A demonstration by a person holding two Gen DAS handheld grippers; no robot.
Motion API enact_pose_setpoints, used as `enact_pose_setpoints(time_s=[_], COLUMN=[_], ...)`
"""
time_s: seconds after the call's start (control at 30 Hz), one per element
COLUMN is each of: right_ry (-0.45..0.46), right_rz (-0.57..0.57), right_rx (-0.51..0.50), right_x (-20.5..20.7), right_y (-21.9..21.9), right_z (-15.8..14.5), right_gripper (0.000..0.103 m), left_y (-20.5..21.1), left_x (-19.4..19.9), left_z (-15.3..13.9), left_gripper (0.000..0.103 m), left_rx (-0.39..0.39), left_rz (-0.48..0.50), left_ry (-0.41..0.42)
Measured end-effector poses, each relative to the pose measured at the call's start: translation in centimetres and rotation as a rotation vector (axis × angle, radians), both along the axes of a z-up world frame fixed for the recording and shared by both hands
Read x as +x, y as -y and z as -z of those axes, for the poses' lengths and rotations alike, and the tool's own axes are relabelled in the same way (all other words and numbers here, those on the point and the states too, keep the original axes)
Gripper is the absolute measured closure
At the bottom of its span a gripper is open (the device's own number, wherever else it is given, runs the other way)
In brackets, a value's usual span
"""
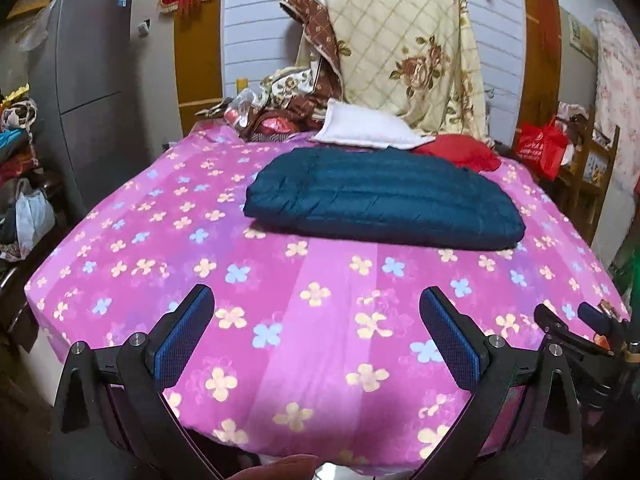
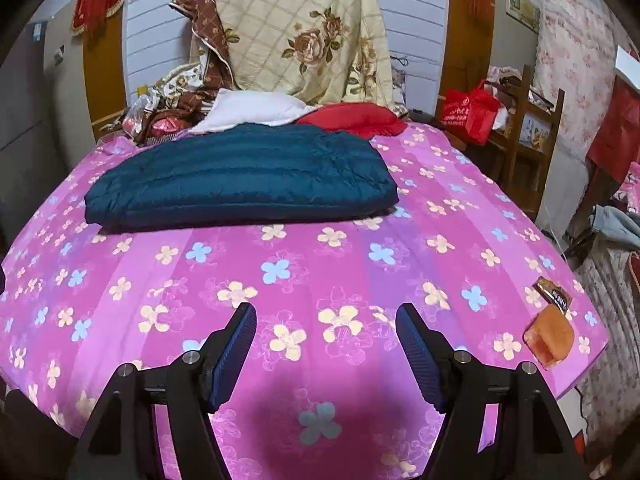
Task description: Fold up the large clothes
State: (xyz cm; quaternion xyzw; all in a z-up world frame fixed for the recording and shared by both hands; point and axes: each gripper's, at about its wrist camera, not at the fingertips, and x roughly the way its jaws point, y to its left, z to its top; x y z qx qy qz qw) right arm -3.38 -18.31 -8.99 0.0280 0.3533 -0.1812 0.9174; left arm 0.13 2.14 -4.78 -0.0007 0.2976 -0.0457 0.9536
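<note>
Currently both the left gripper (image 1: 316,320) and right gripper (image 2: 326,330) are hanging spread and empty; the puffy folded jacket (image 1: 384,200) is likely springing open mid-bed.

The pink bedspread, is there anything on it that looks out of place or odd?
Yes. Near the right corner of the pink bedspread, an orange packet and a dark wrapper lie loose, apart from the folded teal jacket.
</note>
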Motion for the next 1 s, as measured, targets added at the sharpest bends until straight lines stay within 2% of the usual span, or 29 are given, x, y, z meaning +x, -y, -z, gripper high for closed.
enact_pose_setpoints(time_s=[0.37,0.63,1.0], right_ry=[-0.050,-0.054,-0.017], right_rz=[0.029,0.057,0.093], right_rx=[0.011,0.006,0.001], right_x=[0.5,0.5,-0.6], right_y=[0.3,0.5,1.2], right_z=[1.3,1.4,0.8], right_gripper=[0.033,0.033,0.033], left_y=[0.3,-0.1,0.8], left_x=[0.8,0.8,0.0], left_z=[1.5,1.5,1.2], left_gripper=[0.000,0.000,0.000], left_rx=[0.021,-0.007,0.034], left_rz=[0.002,0.008,0.014], left_ry=[-0.071,-0.071,-0.063])
